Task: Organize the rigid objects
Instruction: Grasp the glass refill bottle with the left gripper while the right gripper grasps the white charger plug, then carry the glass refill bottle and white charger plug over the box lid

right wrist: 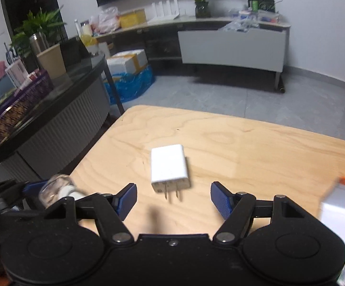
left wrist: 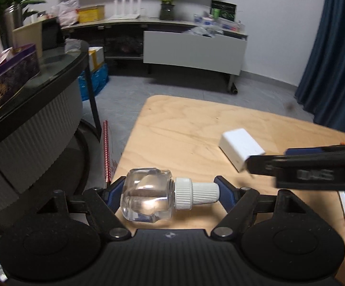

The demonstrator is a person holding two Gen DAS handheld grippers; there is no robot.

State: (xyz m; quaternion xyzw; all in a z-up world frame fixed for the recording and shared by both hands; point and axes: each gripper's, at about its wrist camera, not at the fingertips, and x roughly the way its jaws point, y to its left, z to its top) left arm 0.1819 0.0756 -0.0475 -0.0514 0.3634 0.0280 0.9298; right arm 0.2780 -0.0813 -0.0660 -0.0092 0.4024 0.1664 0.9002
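a: biggest thing first, what's the surface?

b: a light wooden table (right wrist: 244,147) with rounded corners, gray floor beyond it. a dark counter (left wrist: 41,90) crowds its left side, and a low white cabinet (right wrist: 232,50) sits along the back wall.

a: and the grippers?

b: the left gripper (left wrist: 170,191) is clamped on a clear glass bottle (left wrist: 147,195), lying sideways between the blue pads. one pad presses the glass base, the other the tip of its white ribbed cap (left wrist: 196,193). the bottle sits just above the near edge of the table.

a: the right one?

b: the right gripper (right wrist: 173,199) has its jaws spread wide with nothing between them. it hangs over the table, pointing down at a white charger plug (right wrist: 168,166).

a: where's the plug exactly?

b: flat on the table, near the middle, its two metal prongs (right wrist: 172,194) pointing toward the right gripper, just ahead of the gap between the pads. in the left wrist view the right gripper's arm comes in blurred from the right, overlapping the plug's near corner.

a: anything smaller?

b: a blurred orange-edged box (right wrist: 341,197) at the table's right edge.
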